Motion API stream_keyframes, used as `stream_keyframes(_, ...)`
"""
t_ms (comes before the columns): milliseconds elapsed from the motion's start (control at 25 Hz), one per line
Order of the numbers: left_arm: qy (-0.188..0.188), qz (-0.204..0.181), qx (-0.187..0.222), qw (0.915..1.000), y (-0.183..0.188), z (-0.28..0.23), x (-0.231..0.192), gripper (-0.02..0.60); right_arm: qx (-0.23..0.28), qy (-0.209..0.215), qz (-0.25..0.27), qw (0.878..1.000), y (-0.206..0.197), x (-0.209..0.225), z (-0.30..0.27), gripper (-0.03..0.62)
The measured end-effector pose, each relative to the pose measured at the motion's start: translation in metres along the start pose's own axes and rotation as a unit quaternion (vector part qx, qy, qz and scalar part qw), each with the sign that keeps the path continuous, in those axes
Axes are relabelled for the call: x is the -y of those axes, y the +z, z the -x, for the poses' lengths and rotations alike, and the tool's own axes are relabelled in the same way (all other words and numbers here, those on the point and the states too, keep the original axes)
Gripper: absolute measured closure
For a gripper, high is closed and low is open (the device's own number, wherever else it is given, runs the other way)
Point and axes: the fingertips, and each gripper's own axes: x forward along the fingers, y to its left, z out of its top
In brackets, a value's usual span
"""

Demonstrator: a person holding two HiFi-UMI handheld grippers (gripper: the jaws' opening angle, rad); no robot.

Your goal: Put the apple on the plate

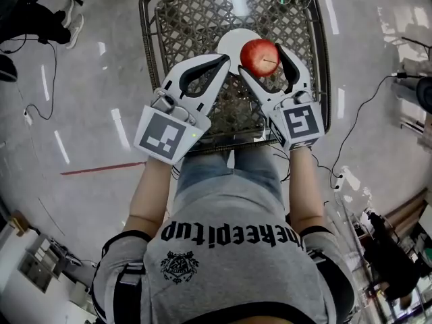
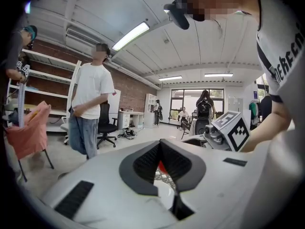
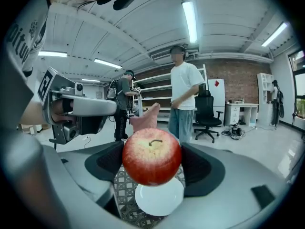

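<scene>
A red apple hangs just above a small white plate that lies on a woven wicker table. My right gripper is shut on the apple; in the right gripper view the apple fills the gap between the dark pads, with the plate below it. My left gripper sits beside it to the left, jaws closed together and holding nothing. In the left gripper view its tips meet, and a sliver of red shows past them.
The wicker table has a dark metal frame on a grey polished floor. Black cables trail on the floor to the right. A person in a white shirt stands nearby, with an office chair and shelves behind.
</scene>
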Motion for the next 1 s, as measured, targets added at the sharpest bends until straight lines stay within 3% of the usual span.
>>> stream_keyframes(1000,0.004,0.037,-0.031,0.9988,-0.044,-0.011,-0.024,0.561,-0.066,0.000,-0.030,0.997,-0.075,0.009,-0.046,0.212)
